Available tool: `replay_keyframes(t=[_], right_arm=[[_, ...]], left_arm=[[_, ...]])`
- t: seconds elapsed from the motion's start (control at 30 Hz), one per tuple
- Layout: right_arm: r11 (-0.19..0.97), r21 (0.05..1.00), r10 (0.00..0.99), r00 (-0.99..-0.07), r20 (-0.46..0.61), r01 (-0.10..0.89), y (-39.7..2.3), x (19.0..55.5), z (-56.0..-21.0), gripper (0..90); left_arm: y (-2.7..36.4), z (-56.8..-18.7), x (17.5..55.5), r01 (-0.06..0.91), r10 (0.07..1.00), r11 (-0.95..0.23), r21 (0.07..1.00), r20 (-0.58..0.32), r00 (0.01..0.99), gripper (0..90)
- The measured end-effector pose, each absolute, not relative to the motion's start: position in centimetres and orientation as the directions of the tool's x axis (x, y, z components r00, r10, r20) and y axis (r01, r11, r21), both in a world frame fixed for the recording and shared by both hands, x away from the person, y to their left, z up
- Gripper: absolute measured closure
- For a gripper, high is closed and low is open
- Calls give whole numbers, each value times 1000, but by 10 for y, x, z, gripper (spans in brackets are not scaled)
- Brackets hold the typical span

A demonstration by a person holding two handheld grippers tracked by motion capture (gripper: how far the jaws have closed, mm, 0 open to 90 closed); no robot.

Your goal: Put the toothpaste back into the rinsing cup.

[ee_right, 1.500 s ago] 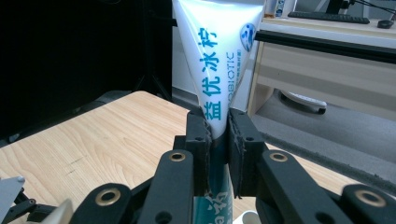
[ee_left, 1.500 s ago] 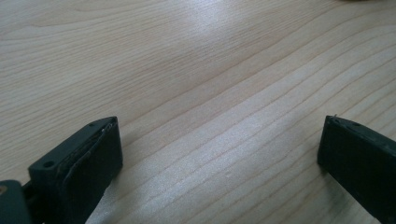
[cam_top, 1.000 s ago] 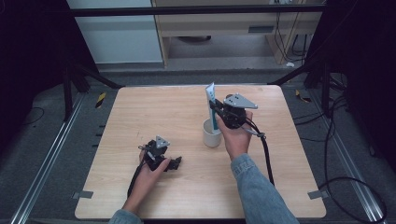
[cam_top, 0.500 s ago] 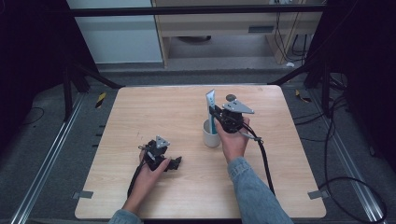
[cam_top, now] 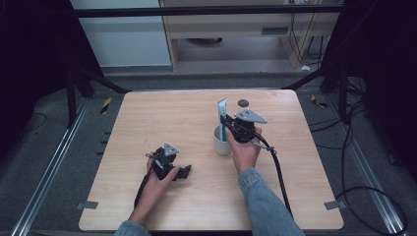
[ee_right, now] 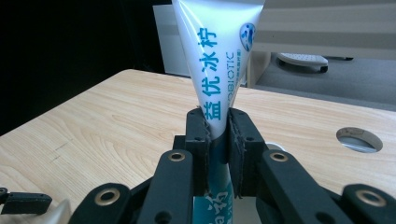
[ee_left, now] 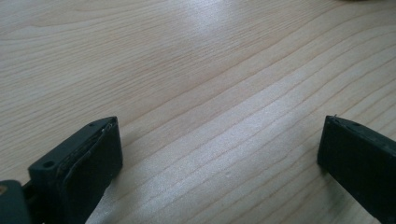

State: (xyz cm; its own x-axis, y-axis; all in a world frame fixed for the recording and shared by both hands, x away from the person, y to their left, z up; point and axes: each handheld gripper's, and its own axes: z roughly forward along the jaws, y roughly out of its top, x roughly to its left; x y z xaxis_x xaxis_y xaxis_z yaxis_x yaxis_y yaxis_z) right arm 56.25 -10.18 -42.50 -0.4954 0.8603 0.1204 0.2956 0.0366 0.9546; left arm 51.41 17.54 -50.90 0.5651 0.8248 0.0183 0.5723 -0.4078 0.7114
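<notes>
A: Black jaws on your right gripper pinch the toothpaste tube near its lower end, pads pressed flat on both sides. Tube's upright, white with teal print, crimped end up.

B: Where's the tube sit?

A: Over the white cup, lower end dipping into it. Cup stands on the desk, mid-right, just beside your right hand.

B: Left side?

A: Your left gripper has its jaws spread wide, bare wood grain between them. It lies low on the desk, near the front edge, well apart from the cup, your left hand around it.

B: Anything else out there?

A: Round dark hole in the desk just behind the tube. Cable trails from the right gripper toward you.
</notes>
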Motion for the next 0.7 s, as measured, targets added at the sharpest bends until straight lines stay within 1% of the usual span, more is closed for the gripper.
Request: replay_keyframes(t=[0.27,0.7], right_arm=[[11,950,859,-489,150,311,-104,563,-431,796],[10,949,856,-494,155,315,-103,562,-433,795]], left_arm=[[175,-509,514,573,826,-406,712,17,564,0],[175,-509,514,573,826,-404,713,16,563,0]])
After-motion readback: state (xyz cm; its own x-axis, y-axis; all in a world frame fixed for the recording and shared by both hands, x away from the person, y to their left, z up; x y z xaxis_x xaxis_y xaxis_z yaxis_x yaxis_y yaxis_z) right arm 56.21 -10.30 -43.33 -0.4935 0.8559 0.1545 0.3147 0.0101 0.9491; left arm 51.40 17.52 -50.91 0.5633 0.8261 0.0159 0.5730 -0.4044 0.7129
